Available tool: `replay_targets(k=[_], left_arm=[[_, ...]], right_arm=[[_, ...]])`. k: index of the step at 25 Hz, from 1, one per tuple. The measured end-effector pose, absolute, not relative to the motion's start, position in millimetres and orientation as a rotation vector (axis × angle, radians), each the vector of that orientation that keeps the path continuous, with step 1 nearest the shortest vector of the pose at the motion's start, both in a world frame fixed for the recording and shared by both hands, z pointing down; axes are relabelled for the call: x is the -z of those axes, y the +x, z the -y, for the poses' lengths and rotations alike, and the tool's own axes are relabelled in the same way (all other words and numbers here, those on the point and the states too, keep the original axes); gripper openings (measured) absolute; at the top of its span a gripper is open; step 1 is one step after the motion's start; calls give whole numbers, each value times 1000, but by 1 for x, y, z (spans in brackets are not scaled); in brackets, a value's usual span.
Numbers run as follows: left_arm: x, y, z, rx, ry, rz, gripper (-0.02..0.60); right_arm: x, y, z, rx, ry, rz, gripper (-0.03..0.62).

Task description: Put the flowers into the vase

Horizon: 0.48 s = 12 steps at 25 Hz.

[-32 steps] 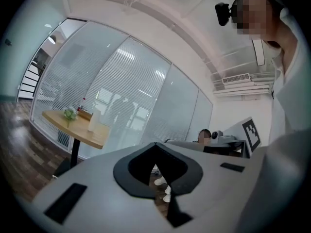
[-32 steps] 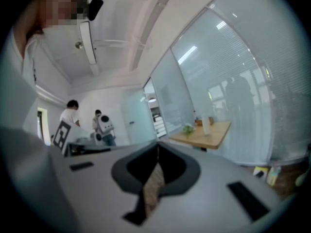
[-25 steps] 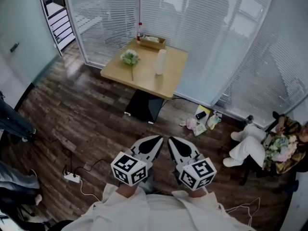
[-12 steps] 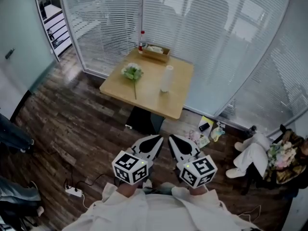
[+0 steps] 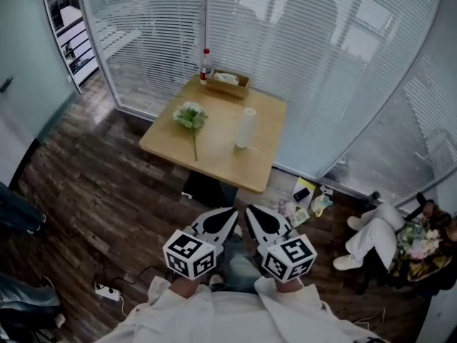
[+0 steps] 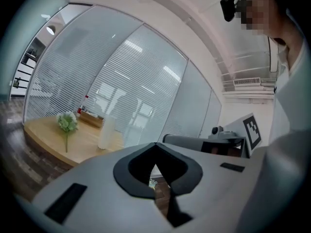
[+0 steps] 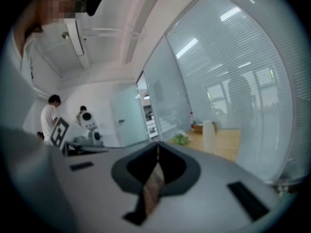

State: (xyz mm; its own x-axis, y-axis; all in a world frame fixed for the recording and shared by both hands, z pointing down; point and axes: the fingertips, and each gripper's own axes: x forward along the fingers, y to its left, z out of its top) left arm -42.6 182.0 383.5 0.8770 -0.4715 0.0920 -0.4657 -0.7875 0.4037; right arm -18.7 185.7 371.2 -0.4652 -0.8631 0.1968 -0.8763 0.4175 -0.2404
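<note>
A bunch of pale green flowers (image 5: 190,117) lies on the wooden table (image 5: 166,143), its stem pointing toward me. Right of it on the tabletop stands a tall white vase (image 5: 245,127). My left gripper (image 5: 230,214) and right gripper (image 5: 250,211) are held side by side over the floor, well short of the table, both shut and empty. The left gripper view has the flowers (image 6: 67,122) and the vase (image 6: 107,133) far ahead past the shut jaws of the left gripper (image 6: 155,145). Flowers (image 7: 181,139) and vase (image 7: 209,136) are small beyond the right gripper (image 7: 158,146).
A cardboard box (image 5: 225,83) and a red-capped bottle (image 5: 206,63) stand at the table's far edge. Glass walls with blinds close in behind the table. Small items (image 5: 304,197) lie on the floor to the right. A seated person (image 5: 382,227) holds a bouquet; a power strip (image 5: 107,292) lies left.
The table with flowers and vase has come nearer and lower in the head view. Both grippers have advanced toward it together, still shut and side by side.
</note>
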Motion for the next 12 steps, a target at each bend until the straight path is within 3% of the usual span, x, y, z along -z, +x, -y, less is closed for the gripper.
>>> replay_targets(k=[12], left_arm=[[-384,-19,-65,56,2611,792,6]], right_arm=[[-366,7,-66,-438,1527,2684,14]])
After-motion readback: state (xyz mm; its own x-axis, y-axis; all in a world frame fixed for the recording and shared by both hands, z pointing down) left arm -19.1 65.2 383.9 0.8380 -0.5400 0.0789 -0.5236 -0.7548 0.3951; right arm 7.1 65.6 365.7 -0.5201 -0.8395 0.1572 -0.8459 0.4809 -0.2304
